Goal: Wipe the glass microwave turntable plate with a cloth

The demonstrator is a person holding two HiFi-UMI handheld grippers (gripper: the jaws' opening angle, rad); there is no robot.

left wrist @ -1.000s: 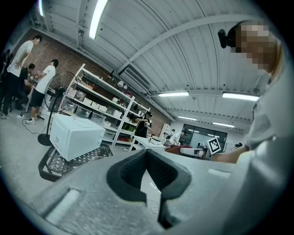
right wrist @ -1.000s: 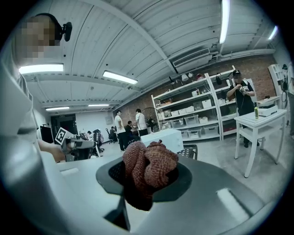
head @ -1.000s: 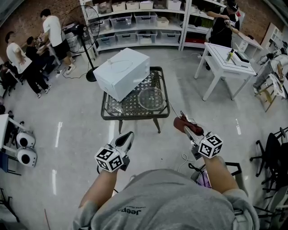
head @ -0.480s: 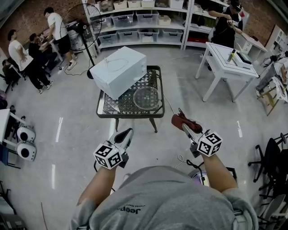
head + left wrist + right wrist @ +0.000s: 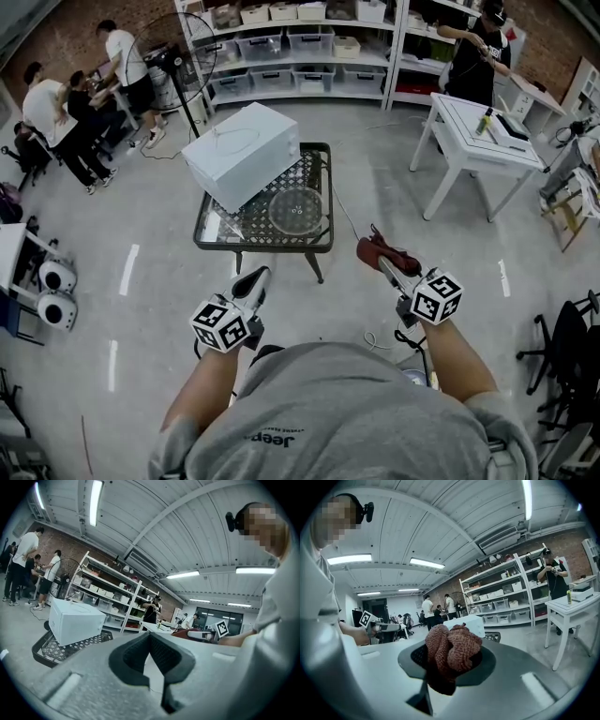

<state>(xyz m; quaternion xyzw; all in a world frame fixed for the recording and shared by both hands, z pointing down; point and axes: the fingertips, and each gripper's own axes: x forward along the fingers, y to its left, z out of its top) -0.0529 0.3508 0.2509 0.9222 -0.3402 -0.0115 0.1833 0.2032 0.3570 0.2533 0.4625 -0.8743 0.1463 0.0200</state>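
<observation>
The left gripper [image 5: 255, 279] is held over the floor at the person's left front. Its 2 jaws are pressed together at the tips, with nothing between them. It is well apart from the lattice-top metal table [image 5: 323, 242], short of the table's near edge.

A white microwave oven [image 5: 246, 153] occupies the far left part of the table top. The glass turntable plate [image 5: 295, 209] lies flat on the right half of the table top, closer to the near edge than to the far edge. It is just beside the microwave oven's right-hand near corner. Neither gripper touches the plate; both are well apart from it, on the person's side of the near edge.

The right gripper [image 5: 384, 262] is held over the floor, off the table's near right corner. Its 2 jaws are pinching a reddish-brown knitted cloth [image 5: 452, 651]. The cloth is bunched into folds that bulge above and in front of the jaw pads. The cloth does not touch the table or the plate.
</observation>
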